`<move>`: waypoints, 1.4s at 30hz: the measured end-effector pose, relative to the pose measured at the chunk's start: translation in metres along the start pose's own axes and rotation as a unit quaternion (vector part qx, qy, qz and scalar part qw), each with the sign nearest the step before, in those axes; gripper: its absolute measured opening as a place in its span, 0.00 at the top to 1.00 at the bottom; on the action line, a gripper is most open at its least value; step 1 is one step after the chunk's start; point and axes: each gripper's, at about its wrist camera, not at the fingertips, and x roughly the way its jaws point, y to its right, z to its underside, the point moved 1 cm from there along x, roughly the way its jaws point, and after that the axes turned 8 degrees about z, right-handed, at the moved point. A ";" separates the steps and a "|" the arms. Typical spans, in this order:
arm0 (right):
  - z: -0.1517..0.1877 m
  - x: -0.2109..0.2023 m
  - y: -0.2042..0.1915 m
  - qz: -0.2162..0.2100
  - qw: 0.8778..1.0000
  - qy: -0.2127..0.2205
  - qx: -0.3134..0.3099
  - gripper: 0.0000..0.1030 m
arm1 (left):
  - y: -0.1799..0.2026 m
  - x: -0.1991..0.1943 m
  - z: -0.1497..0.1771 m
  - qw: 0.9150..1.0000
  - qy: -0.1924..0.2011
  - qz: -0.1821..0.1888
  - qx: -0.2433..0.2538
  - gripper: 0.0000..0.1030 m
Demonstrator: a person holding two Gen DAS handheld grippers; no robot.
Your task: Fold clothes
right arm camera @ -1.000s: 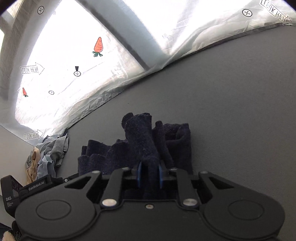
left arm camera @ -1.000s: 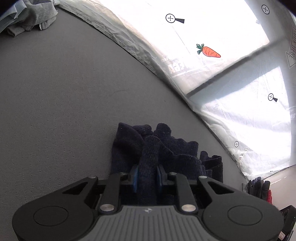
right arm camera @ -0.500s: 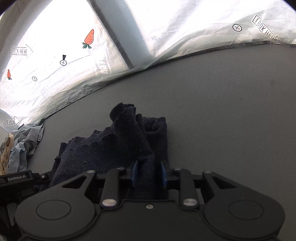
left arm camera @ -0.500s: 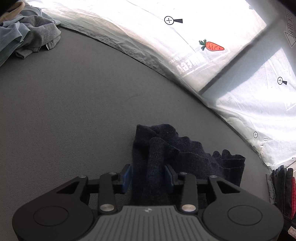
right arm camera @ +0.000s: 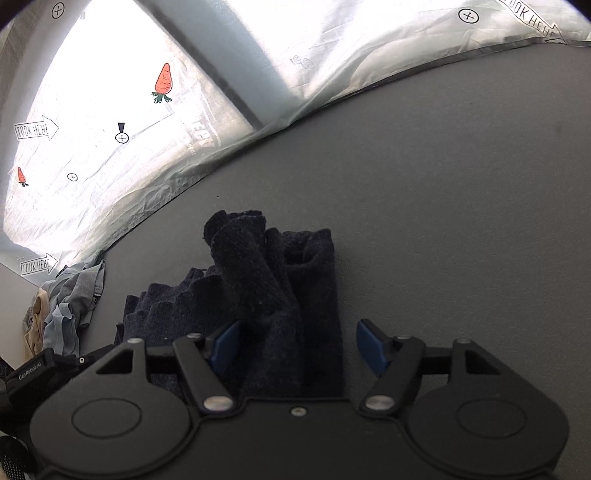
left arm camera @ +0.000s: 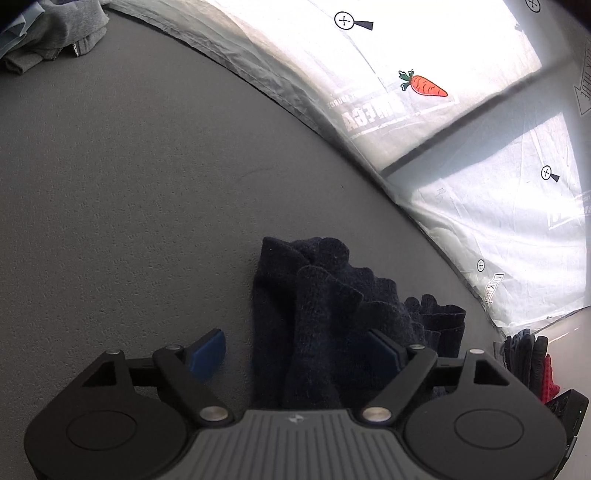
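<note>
A dark navy knitted garment (left arm camera: 325,306) lies bunched on the grey table (left arm camera: 129,184); it also shows in the right wrist view (right arm camera: 273,291). My left gripper (left arm camera: 295,352) is open, its blue pads standing apart on either side of a raised fold of the garment. My right gripper (right arm camera: 299,345) is open too, its pads apart around another raised fold at the garment's other end. Neither pad pair presses the cloth.
A pile of grey and light blue clothes (left arm camera: 48,33) lies at the table's far left corner, also in the right wrist view (right arm camera: 62,302). A white plastic sheet (left arm camera: 443,122) with carrot stickers borders the table. Dark gloves (left arm camera: 528,354) lie at the right edge.
Both grippers were shut on folds of the navy garment a second ago. Both have opened wide and let go; the garment has settled onto the table.
</note>
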 end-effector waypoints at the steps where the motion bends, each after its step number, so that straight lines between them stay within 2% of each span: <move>1: -0.001 0.002 0.000 -0.005 1.000 0.000 -0.001 0.29 | 0.001 0.003 -0.001 1.000 -0.002 0.006 0.006 0.17; 5: -0.006 0.008 -0.001 -0.028 1.000 -0.007 -0.005 0.27 | -0.004 0.012 -0.005 0.999 0.003 0.049 -0.006 0.15; 8: -0.009 0.012 -0.005 -0.047 0.999 -0.018 -0.008 0.24 | -0.009 0.018 -0.007 0.996 0.006 0.087 -0.018 0.03; 14: -0.014 0.022 -0.013 -0.084 0.996 -0.038 -0.015 0.24 | -0.005 0.025 -0.005 0.993 -0.008 0.116 -0.005 0.03; 16: -0.015 0.025 -0.016 -0.096 0.994 -0.045 -0.018 0.25 | -0.004 0.032 -0.003 0.990 -0.034 0.138 -0.013 0.14; 17: -0.016 0.026 -0.017 -0.103 0.993 -0.048 -0.019 0.25 | -0.001 0.036 -0.001 0.989 -0.043 0.142 -0.008 0.14; 18: -0.017 0.028 -0.019 -0.109 0.993 -0.052 -0.020 0.28 | 0.002 0.038 0.001 0.988 -0.050 0.145 0.002 0.16; 19: -0.018 0.029 -0.020 -0.115 0.992 -0.055 -0.022 0.29 | 0.005 0.040 0.003 0.987 -0.056 0.148 0.007 0.24; 22: -0.012 0.030 -0.023 -0.148 0.986 -0.074 -0.009 0.32 | 0.008 0.040 0.014 0.984 -0.066 0.165 -0.008 0.32; 24: -0.007 0.025 -0.024 -0.151 0.986 -0.075 -0.006 0.49 | 0.012 0.032 0.021 0.984 -0.057 0.168 -0.008 0.40; 25: -0.004 0.021 -0.023 -0.154 0.985 -0.073 0.004 0.54 | 0.015 0.028 0.025 0.984 -0.051 0.171 -0.009 0.41; 26: 0.000 0.015 -0.021 -0.162 0.984 -0.070 0.022 0.61 | 0.019 0.022 0.029 0.983 -0.046 0.175 -0.008 0.42; 27: 0.004 0.007 -0.019 -0.168 0.983 -0.065 0.037 0.63 | 0.025 0.015 0.034 0.984 -0.040 0.176 0.001 0.43; 34: 0.038 -0.067 -0.010 -0.193 0.975 0.003 0.107 0.66 | 0.074 -0.036 0.065 0.978 -0.002 0.197 0.061 0.47; 38: 0.049 -0.117 -0.009 -0.200 0.971 0.050 0.120 0.67 | 0.104 -0.057 0.076 0.968 0.011 0.234 0.092 0.48; 42: 0.046 -0.173 -0.007 -0.216 0.962 0.107 0.128 0.67 | 0.141 -0.076 0.078 0.952 0.027 0.276 0.132 0.48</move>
